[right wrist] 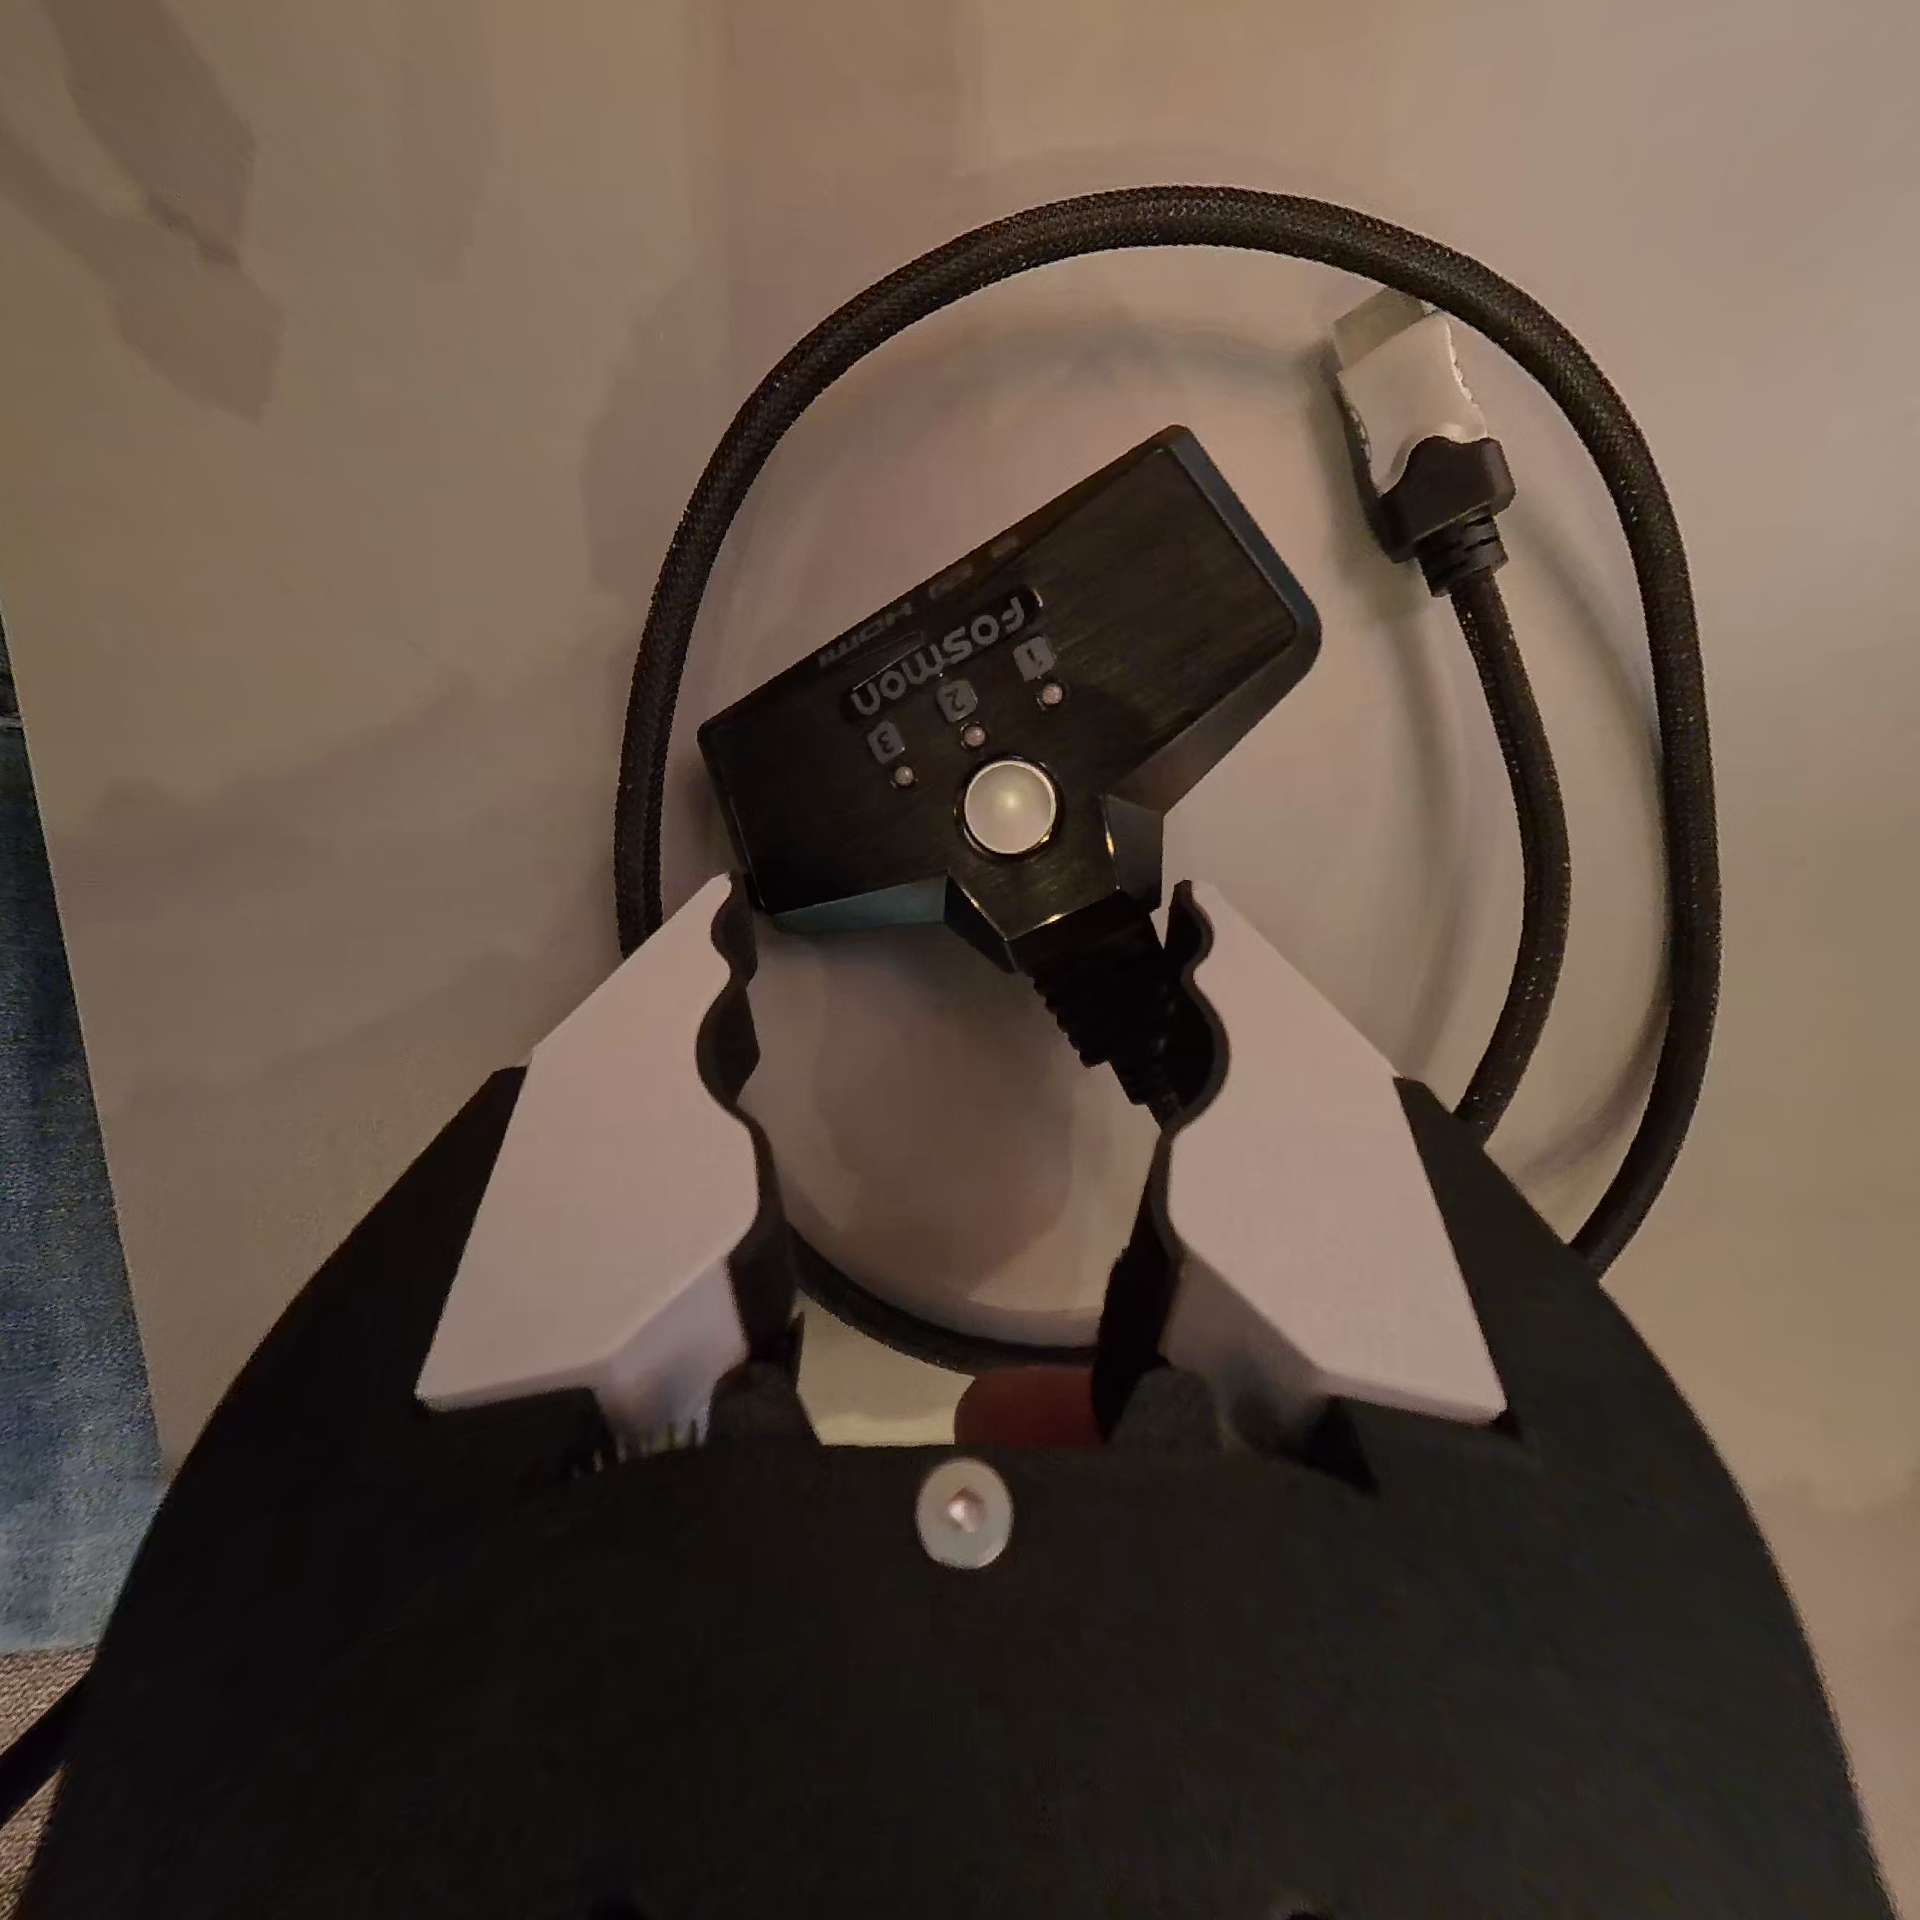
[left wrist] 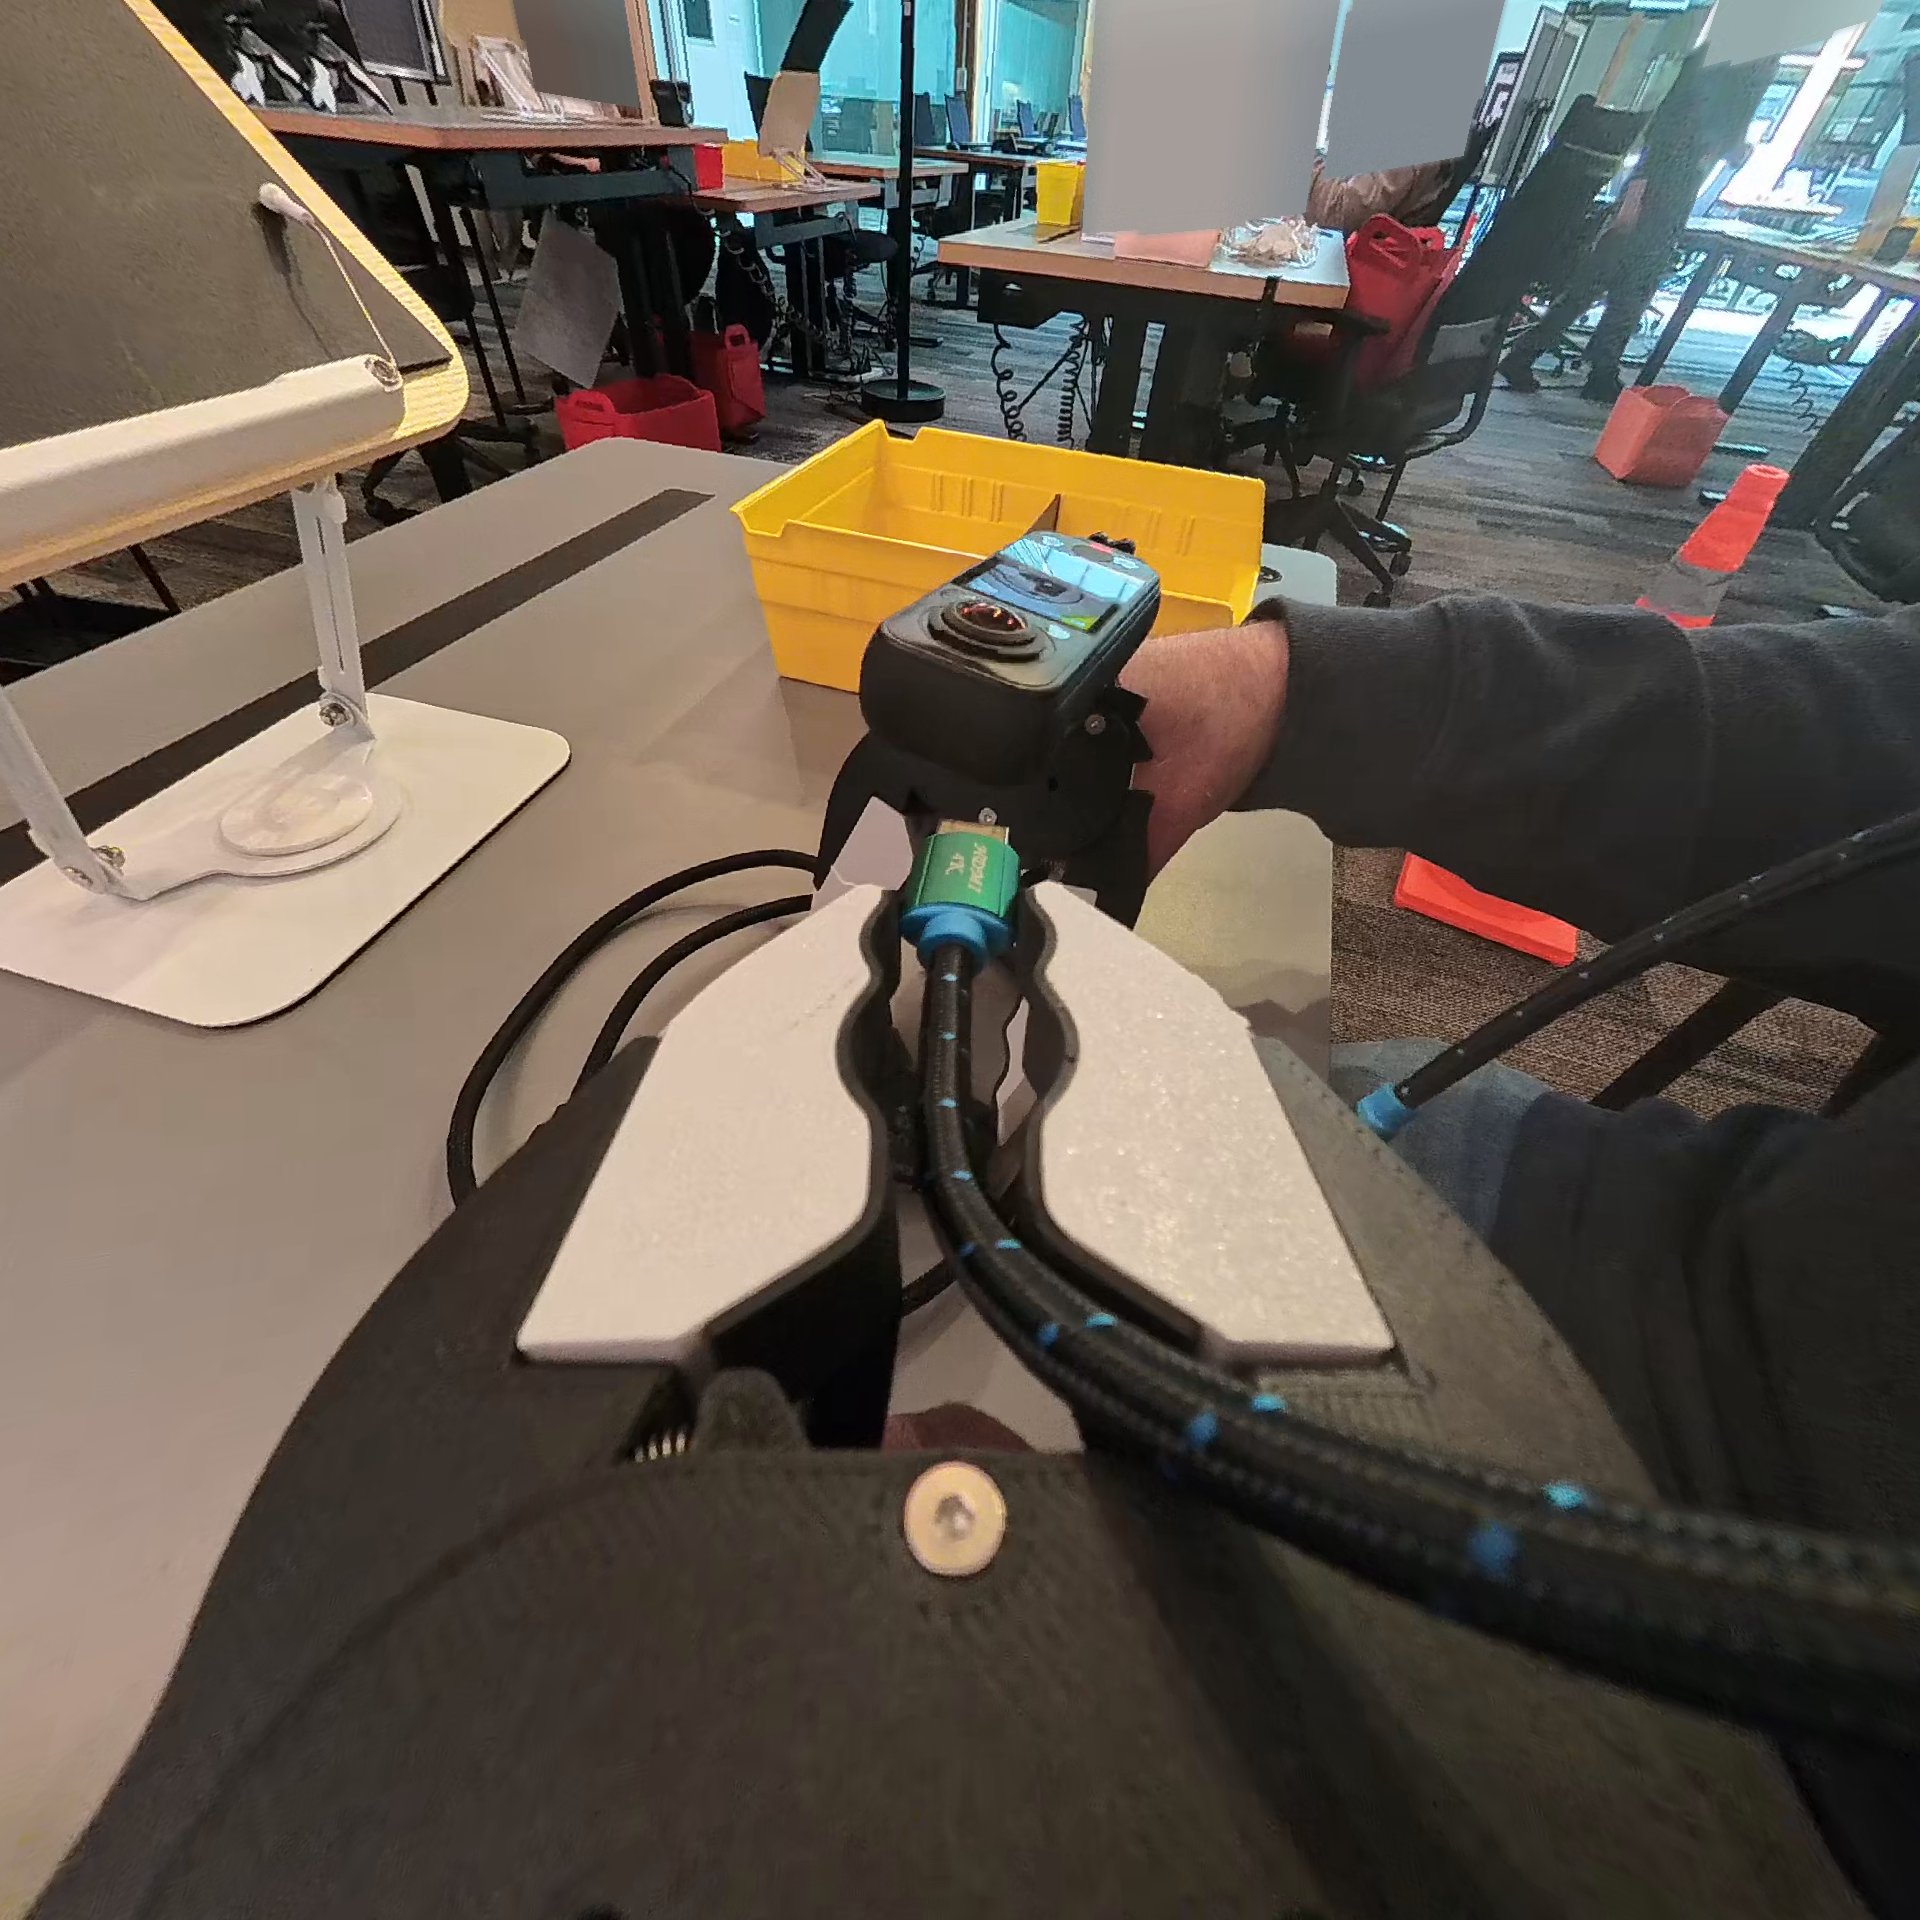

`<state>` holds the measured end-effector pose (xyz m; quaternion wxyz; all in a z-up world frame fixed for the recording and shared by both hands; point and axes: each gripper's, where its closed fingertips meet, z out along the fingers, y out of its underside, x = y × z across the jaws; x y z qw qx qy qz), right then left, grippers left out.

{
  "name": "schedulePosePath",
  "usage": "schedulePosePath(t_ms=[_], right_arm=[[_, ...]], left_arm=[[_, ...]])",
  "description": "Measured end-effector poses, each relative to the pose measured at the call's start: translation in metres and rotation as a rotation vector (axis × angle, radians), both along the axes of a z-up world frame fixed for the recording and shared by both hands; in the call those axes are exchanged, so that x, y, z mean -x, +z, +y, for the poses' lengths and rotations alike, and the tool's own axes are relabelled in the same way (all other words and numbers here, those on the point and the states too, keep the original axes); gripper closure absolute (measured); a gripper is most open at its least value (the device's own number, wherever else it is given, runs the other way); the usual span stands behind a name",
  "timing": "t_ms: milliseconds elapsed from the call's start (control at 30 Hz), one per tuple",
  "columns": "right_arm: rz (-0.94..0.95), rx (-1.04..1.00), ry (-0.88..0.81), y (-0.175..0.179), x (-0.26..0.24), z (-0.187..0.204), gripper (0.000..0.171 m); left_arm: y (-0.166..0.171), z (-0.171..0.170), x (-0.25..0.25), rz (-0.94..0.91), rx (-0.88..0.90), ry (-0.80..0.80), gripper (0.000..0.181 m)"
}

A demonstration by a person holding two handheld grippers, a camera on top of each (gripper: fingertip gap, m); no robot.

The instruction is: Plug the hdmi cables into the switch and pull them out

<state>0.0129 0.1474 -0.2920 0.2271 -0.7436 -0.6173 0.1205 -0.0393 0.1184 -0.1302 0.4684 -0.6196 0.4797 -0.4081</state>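
Here the black HDMI switch (right wrist: 1003, 686) lies tilted on the grey table (right wrist: 364, 623), its strain-relief tail running down between the fingers of the right gripper (right wrist: 961, 902), whose jaws stand apart around the switch's near end; whether they touch it cannot be told. A black braided cable (right wrist: 1558, 831) loops around the switch, its silver-and-black plug (right wrist: 1413, 436) lying free just to the right. The left gripper (left wrist: 951, 914) is clamped on a green HDMI plug (left wrist: 958, 878), its blue-flecked cable (left wrist: 1143, 1340) trailing back. Beyond sit a yellow bin (left wrist: 997, 509) and a white stand (left wrist: 281, 831).
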Motion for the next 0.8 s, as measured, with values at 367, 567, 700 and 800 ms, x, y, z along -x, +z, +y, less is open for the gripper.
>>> schedulePosePath(t_ms=[367, 567, 700, 800], right_arm=[[0.131, 0.074, -0.018, 0.023, 0.003, -0.006, 0.094], [0.191, 0.117, -0.020, 0.036, 0.005, -0.011, 0.094], [0.207, 0.130, -0.015, 0.040, 0.005, -0.013, 0.094], [0.209, 0.140, -0.007, 0.041, 0.005, -0.016, 0.094]], left_arm=[[-0.004, 0.000, -0.001, 0.018, -0.009, 0.000, 0.161], [-0.006, 0.000, -0.001, 0.031, -0.020, 0.006, 0.161], [-0.007, 0.000, -0.002, 0.038, -0.025, 0.005, 0.161], [-0.007, 0.000, -0.002, 0.038, -0.025, 0.007, 0.161]])
